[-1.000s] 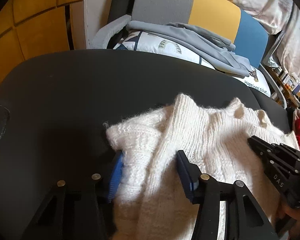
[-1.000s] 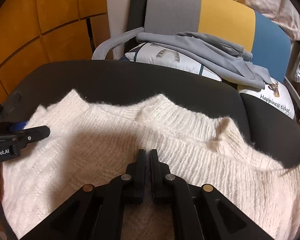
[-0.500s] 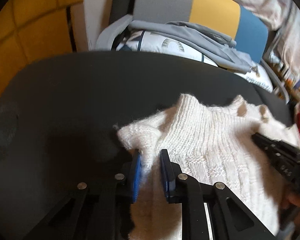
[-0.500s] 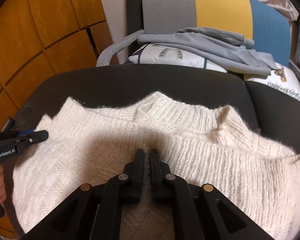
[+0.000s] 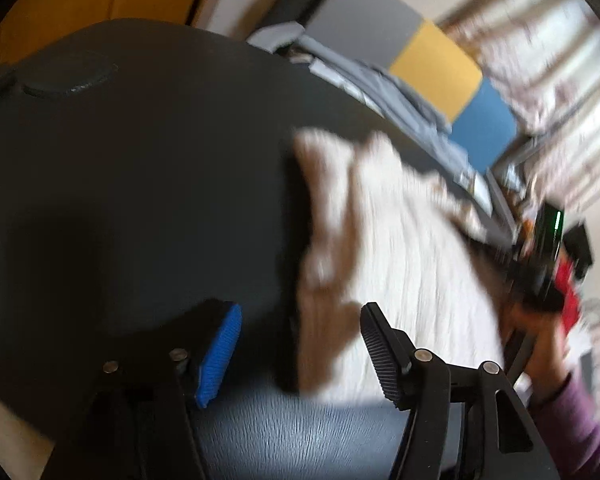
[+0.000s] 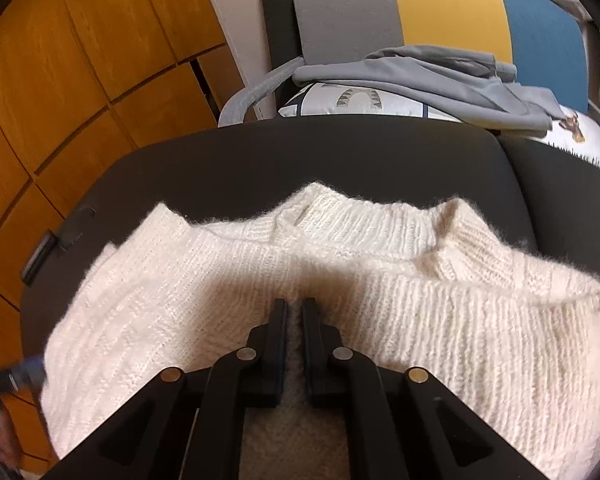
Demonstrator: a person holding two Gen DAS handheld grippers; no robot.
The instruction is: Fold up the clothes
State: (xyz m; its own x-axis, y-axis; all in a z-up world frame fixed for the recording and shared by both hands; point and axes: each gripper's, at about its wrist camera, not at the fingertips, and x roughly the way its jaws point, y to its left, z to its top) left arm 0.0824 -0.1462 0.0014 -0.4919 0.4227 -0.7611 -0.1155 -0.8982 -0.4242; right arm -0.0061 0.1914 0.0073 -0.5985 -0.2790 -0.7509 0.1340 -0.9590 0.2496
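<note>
sweater point(image 6: 380, 280) is lying spread on the black table point(image 6: 340, 160), collar toward the chair point(image 6: 440, 12) | right gripper point(image 6: 294, 312) is pinching a knit fold, fingers nearly together | left gripper point(image 5: 300, 344) is hanging at the sweater's left edge, fingers wide apart, gripping nothing; view blurred

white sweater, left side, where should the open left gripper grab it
Judging by its pose, grip the white knit sweater at its free left edge, where the fabric bunches into a raised fold. Come in low from the bare black surface on the left; the right gripper already pinches the middle.
</note>
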